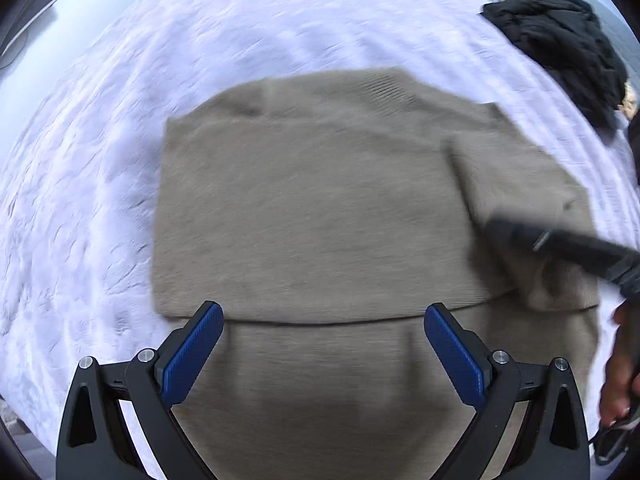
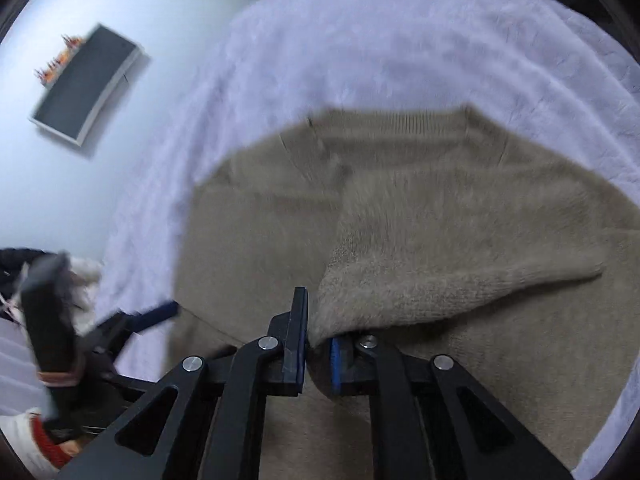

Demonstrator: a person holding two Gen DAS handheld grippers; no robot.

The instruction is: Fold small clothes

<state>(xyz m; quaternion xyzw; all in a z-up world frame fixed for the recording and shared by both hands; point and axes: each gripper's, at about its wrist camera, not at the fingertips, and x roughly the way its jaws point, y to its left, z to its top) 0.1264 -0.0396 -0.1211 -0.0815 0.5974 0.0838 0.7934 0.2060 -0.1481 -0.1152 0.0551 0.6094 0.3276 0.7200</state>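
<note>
Right gripper [image 2: 318, 350] clamped tight on the sleeve [image 2: 420, 280] of the fuzzy taupe knit sweater [image 1: 312, 208], lifted just ahead of its fingertips, probably to carry that sleeve across the body for a fold. Left gripper [image 1: 324, 344] spread wide with nothing held, hovering over the sweater's near hem on the white quilted bedspread [image 1: 100, 160]. Heap of black clothing [image 1: 560, 32] far ahead to its right, well apart.

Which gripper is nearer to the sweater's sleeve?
Right. The right gripper is shut on the sleeve; the left gripper hangs open over the sweater's body, away from it.
</note>
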